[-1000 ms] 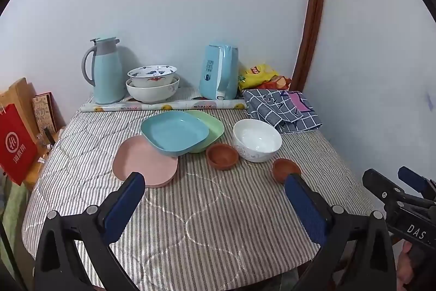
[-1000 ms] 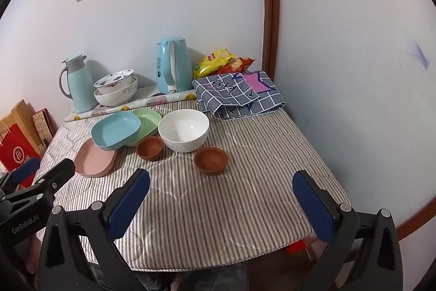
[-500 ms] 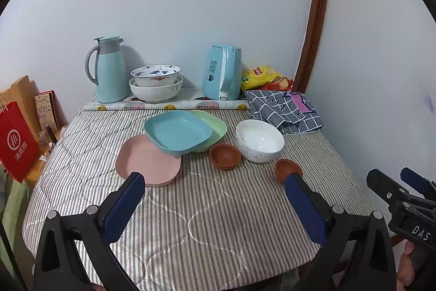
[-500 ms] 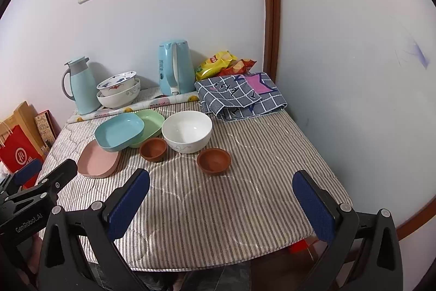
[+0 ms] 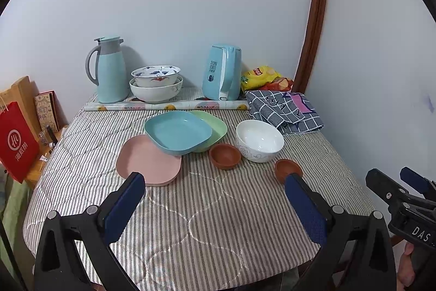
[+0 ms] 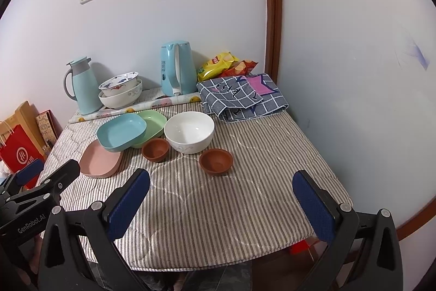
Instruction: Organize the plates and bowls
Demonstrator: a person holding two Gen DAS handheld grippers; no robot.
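Observation:
On the striped tablecloth lie a pink plate (image 5: 148, 160) (image 6: 99, 160), a blue plate (image 5: 178, 132) (image 6: 121, 133) overlapping it, and a green plate (image 5: 212, 127) (image 6: 152, 123) under the blue one. A white bowl (image 5: 259, 140) (image 6: 189, 131) and two small brown bowls (image 5: 225, 156) (image 5: 287, 169) (image 6: 156, 149) (image 6: 216, 161) sit beside them. Two stacked patterned bowls (image 5: 156, 83) (image 6: 120, 92) stand at the back. My left gripper (image 5: 215, 198) and right gripper (image 6: 222, 195) are open and empty above the table's front edge, apart from the dishes.
A blue thermos jug (image 5: 110, 70), a blue kettle (image 5: 223, 72), snack bags (image 5: 261, 75), a checked cloth (image 5: 283, 111) and a rolled sheet (image 5: 166, 107) line the back. A red bag (image 5: 16, 138) stands left of the table. Walls close the back and right.
Both cameras have drifted slightly, so the table sits a little lower and further right in view. Nothing on the table moved; both grippers stay open.

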